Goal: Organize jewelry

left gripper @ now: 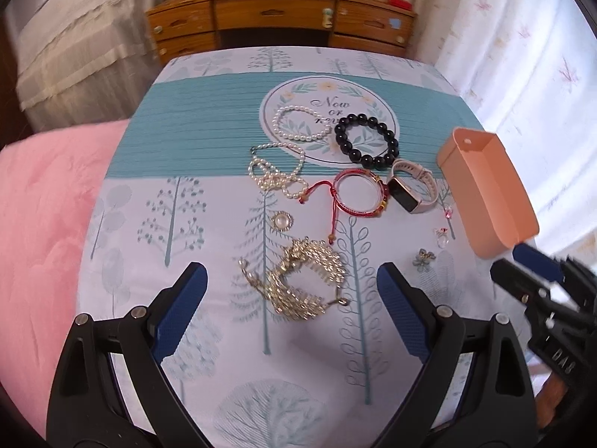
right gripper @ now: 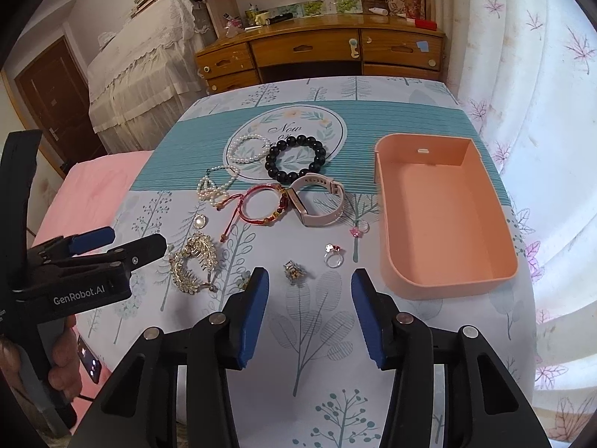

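The left gripper point(left gripper: 291, 291) hangs with jaws spread wide over the gold leaf hair comb point(left gripper: 298, 280), not touching it. The right gripper point(right gripper: 309, 287) is likewise spread, holding nothing, the small gold brooch point(right gripper: 294, 271) just beyond its tips. Farther out on the tree-print cloth point(right gripper: 317, 336) lie a ring point(right gripper: 333, 257), red cord bracelet point(right gripper: 263, 203), pink smartwatch point(right gripper: 317, 201), black bead bracelet point(right gripper: 294, 162) and pearl strands point(right gripper: 246, 147) (one tangled). The peach tray point(right gripper: 503, 224) sits far right.
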`<state>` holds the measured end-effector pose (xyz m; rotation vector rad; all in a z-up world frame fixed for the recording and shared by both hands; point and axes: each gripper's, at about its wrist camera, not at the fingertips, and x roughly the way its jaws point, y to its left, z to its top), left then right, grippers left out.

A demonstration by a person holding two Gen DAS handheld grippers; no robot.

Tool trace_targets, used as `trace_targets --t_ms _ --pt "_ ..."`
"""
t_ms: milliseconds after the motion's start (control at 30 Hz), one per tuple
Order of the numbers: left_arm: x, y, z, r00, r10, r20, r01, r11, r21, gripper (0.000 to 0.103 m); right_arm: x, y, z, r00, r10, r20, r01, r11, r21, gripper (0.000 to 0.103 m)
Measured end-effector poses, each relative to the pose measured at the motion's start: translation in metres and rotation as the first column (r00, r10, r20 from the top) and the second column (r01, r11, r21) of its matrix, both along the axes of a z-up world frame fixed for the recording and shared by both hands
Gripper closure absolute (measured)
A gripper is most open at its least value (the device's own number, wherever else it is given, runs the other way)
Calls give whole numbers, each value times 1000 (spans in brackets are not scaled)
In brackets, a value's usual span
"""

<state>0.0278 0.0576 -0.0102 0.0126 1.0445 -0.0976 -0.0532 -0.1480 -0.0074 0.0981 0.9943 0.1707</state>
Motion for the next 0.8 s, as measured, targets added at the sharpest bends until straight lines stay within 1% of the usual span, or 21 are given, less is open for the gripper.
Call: trace_targets --t_ms 67,100,167,233,267,333,400,433,600,633,667,733,800 --pt "5 3 -5 999 -50 -2 50 999 3 12 5 4 -4 1000 23 -13 -23 1000 11 55" --pt "10 5 -10 996 -91 -17 91 996 15 12 9 6 -7 999 35 -26 -34 999 18 55" --pt "15 7 -17 990 -137 -29 138 990 34 12 14 9 -11 998 46 -43 -44 999 31 55" --pt "20 8 -27 983 -182 -40 184 979 84 13 21 13 -17 997 57 -60 -55 998 39 55" --pt "24 8 -34 975 -215 -56 220 970 104 16 24 15 -20 996 60 -67 -58 997 42 55" --pt "29 9 -43 966 -241 -89 250 962 111 38 28 19 -25 995 67 -78 -63 997 47 55" --pt "37 11 -57 953 -266 -145 281 955 92 43 31 22 -29 994 71 -87 -67 997 46 55" --pt "39 11 -62 949 -273 -157 289 954 84 45 31 23 -31 993 72 -90 -68 997 46 55" --pt "45 6 -74 924 -333 -188 353 932 84 45 34 25 -38 992 69 -104 -64 997 47 55" --pt "47 4 -76 919 -343 -196 364 927 86 46 34 24 -39 992 68 -108 -63 997 48 55" --pt "49 3 -77 916 -347 -202 370 924 91 48 34 24 -40 992 66 -110 -61 997 48 55" --pt "53 -2 -82 901 -369 -228 397 913 91 60 37 24 -42 991 65 -118 -60 997 48 55" --pt "55 -4 -82 890 -389 -239 419 904 89 67 38 23 -44 990 62 -124 -56 997 50 55"
